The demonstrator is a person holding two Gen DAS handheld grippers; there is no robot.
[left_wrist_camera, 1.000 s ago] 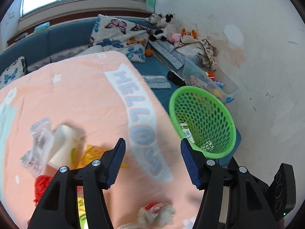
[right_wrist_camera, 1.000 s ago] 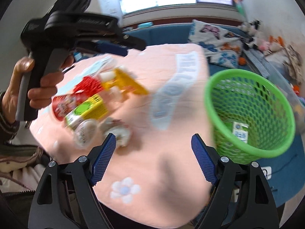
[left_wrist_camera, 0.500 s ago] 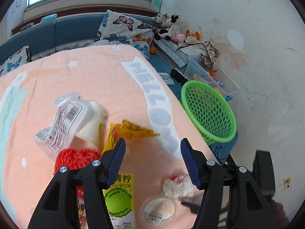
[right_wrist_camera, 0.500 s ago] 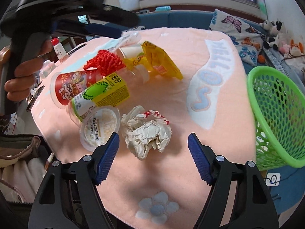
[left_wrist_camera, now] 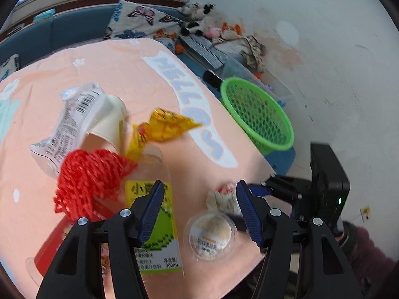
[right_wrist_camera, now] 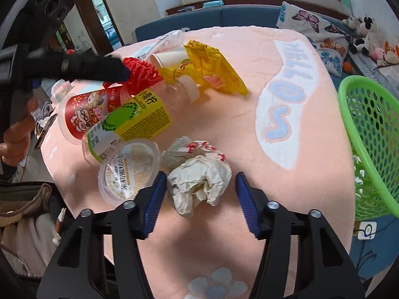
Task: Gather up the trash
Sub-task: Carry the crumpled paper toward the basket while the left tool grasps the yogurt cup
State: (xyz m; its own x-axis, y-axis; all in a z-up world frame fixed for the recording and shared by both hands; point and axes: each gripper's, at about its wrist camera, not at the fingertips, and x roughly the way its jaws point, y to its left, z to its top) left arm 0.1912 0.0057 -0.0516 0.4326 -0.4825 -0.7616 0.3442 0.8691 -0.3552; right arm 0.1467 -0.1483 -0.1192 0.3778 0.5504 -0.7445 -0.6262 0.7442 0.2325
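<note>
Now my right fingers (right_wrist_camera: 199, 200) are closing around the crumpled paper wad (right_wrist_camera: 198, 182), which lies between them on the peach cloth of the bench (right_wrist_camera: 249, 129); the left pad sits right at the wad's edge, the right pad is still apart from it, so nothing is gripped yet. At ten o'clock from the wad, just beside it, a clear lidded cup (right_wrist_camera: 128, 169) lies on its side. Beyond that, at eleven o'clock, lie the yellow-green juice bottle (right_wrist_camera: 139, 117) and a red printed cup (right_wrist_camera: 87, 109), then a red mesh net (right_wrist_camera: 141, 73), a white paper cup (right_wrist_camera: 169, 58) and a yellow wrapper (right_wrist_camera: 212, 69) further back. The green basket (right_wrist_camera: 371, 144) stands at three o'clock, off the bench's edge.

My left fingers (left_wrist_camera: 198, 211) stand half open and hold nothing, hanging above the juice bottle (left_wrist_camera: 152, 226) and the clear cup (left_wrist_camera: 209, 234). From there the basket (left_wrist_camera: 259, 117) is at one o'clock, and a clear plastic wrapper (left_wrist_camera: 67, 122) at ten.
</note>
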